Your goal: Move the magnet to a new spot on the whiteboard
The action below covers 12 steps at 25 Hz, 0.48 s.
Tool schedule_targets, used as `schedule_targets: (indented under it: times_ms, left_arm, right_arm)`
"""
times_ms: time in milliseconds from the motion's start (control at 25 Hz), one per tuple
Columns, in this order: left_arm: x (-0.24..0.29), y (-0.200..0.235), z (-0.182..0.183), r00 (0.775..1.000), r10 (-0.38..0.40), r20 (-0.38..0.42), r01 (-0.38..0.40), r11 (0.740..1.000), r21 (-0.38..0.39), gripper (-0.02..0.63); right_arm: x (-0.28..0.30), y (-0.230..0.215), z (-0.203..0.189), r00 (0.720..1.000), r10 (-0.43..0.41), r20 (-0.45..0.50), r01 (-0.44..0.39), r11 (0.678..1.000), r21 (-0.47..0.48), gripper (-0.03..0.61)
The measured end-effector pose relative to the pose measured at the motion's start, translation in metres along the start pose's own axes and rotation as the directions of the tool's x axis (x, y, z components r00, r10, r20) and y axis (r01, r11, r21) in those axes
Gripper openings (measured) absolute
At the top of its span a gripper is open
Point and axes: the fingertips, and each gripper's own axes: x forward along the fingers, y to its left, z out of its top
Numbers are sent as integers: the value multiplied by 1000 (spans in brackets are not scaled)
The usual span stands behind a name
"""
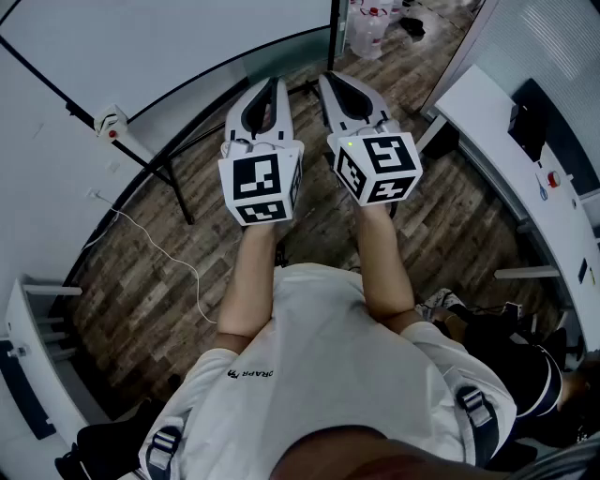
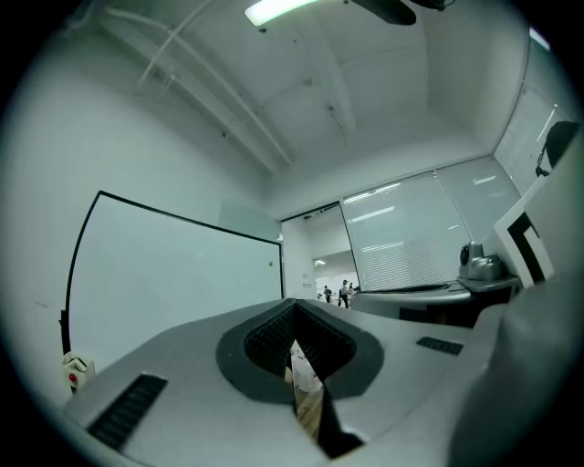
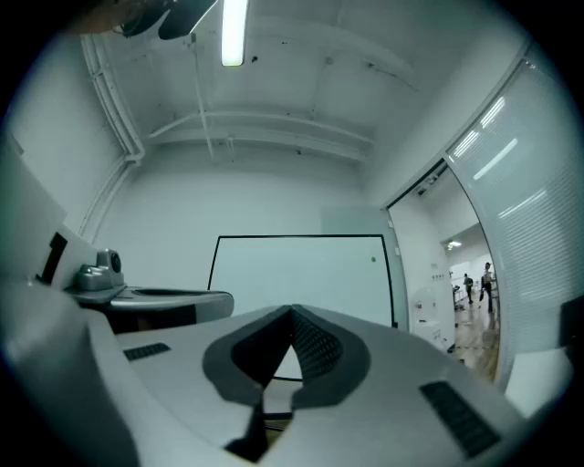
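Observation:
The whiteboard (image 1: 178,42) stands ahead on a black-framed stand, some way beyond both grippers. A small green magnet (image 3: 372,259) sticks near the board's upper right corner; it shows as a tiny dot, the magnet (image 2: 270,264), in the left gripper view. My left gripper (image 1: 278,86) and right gripper (image 1: 328,81) are held side by side, pointing towards the board (image 3: 301,269). Both have their jaws closed tip to tip with nothing between them. Neither touches the board (image 2: 173,274).
The stand's black legs (image 1: 173,183) spread over the wood floor below the board. A white cable (image 1: 159,246) trails on the floor at the left. A white desk (image 1: 487,131) runs along the right. Bottles (image 1: 370,28) stand at the far end.

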Motion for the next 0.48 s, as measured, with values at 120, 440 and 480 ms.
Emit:
schedule_targets:
  times_ms: [120, 440, 480]
  left_arm:
    - [1, -1, -1, 1000, 14, -5, -14, 1000, 13, 3]
    - [-3, -13, -3, 1000, 27, -12, -27, 1000, 12, 3]
    - [-3, -15, -4, 999, 30, -15, -30, 999, 15, 3]
  right_arm:
    - [-1, -2, 0, 1000, 3, -1, -3, 1000, -2, 14]
    - [-8, -7, -3, 1000, 19, -2, -19, 1000, 11, 14]
    - [-9, -8, -4, 1000, 21, -3, -21, 1000, 14, 14]
